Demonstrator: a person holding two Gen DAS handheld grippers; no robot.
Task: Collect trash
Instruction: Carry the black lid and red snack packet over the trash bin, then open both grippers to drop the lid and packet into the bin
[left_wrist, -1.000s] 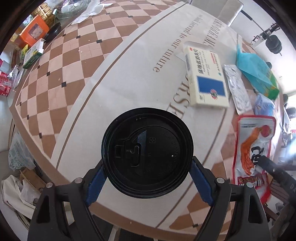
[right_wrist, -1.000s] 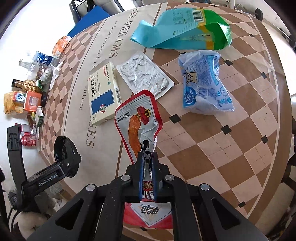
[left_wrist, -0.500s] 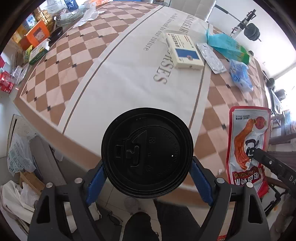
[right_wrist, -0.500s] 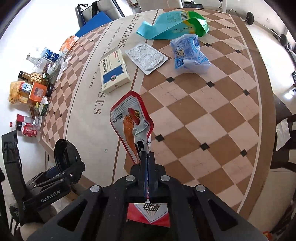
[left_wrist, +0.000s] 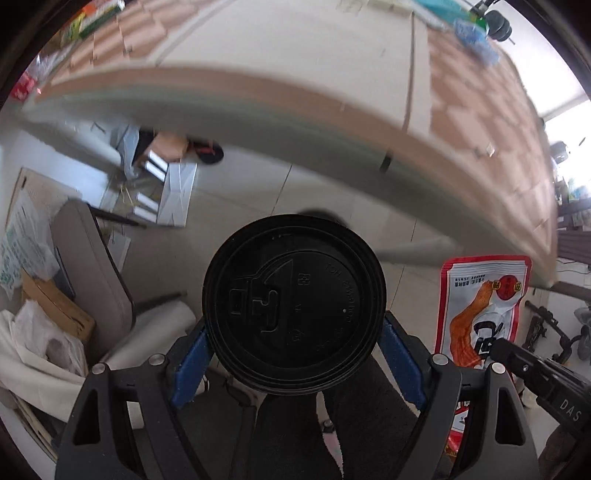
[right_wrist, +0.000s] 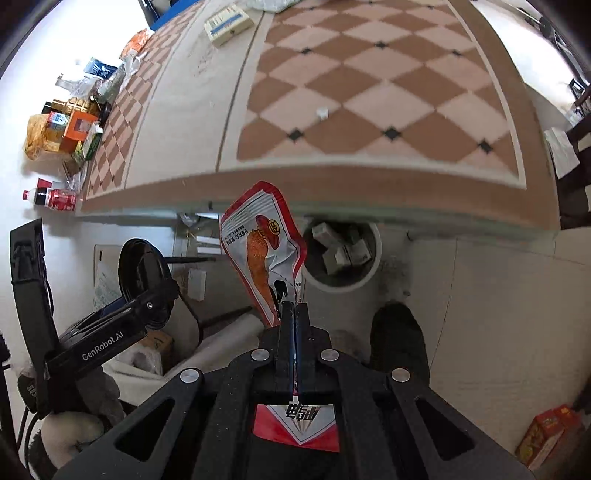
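My left gripper (left_wrist: 293, 343) is shut on a black plastic cup lid (left_wrist: 293, 302), held off the table above the tiled floor. It also shows in the right wrist view (right_wrist: 142, 273). My right gripper (right_wrist: 294, 314) is shut on a red and white snack wrapper (right_wrist: 264, 247), which hangs in front of the table edge; it also shows in the left wrist view (left_wrist: 480, 306). A white round trash bin (right_wrist: 341, 258) with several crumpled boxes inside stands on the floor just under the table edge, right of the wrapper.
The checkered table (right_wrist: 369, 92) still carries a white medicine box (right_wrist: 227, 22) far back and food packages (right_wrist: 66, 129) at its left end. A chair (left_wrist: 92, 266), cardboard and bags (left_wrist: 37, 332) stand at the left. An orange box (right_wrist: 546, 435) lies on the floor, right.
Both grippers have pulled back from over the table to beyond its front edge and lower, each still holding its item. The floor and the trash bin have come into view.
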